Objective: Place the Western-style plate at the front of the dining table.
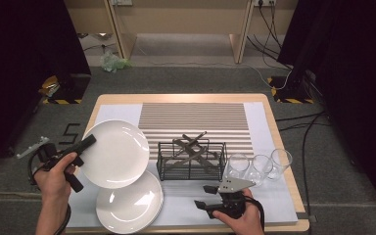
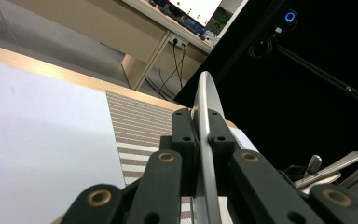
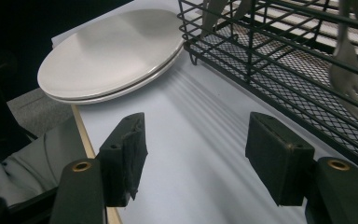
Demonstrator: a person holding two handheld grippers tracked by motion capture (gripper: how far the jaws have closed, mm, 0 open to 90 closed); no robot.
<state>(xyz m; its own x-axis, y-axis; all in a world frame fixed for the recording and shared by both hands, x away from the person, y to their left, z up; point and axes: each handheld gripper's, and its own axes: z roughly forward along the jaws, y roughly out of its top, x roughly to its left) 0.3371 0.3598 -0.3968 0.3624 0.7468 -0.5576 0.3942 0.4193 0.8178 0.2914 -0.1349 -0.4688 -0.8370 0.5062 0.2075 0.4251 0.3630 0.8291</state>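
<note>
Gripping a round white plate (image 1: 115, 154) by its rim, the left gripper (image 1: 87, 142) holds it tilted, lifted clear of the table, just left of the wire rack (image 1: 192, 160). In the left gripper view the black jaws are pressed together on the thin glossy edge of the plate (image 2: 205, 140), which runs up between the pads as a smooth curved blade of ceramic.

Rack: black wire, box-shaped, fine mesh floor, open grid walls. Metal cutlery (image 1: 192, 146) lies crossed inside it; dull silver handles, one fork's tines visible in the right gripper view.

Left of the rack and nearer the person, a stack of plates (image 1: 129, 205) sits flat on the table, partly under the lifted plate. The stack (image 3: 109, 53) shows two rims, smooth and glazed, with a shallow dish shape.

Right of the rack stand three clear glasses (image 1: 258, 166) in a row, upright, touching or nearly so.

Behind the rack lies a ribbed mat (image 1: 195, 122), beige and white stripes, on a plain pale sheet (image 1: 274, 196) covering the wooden table (image 1: 284, 147).

The right gripper (image 1: 203, 196) hovers in front of the rack, low over the sheet, jaws spread wide with nothing between the matte black rubbery pads (image 3: 123, 156). A grey three-cornered plate tops it.
</note>
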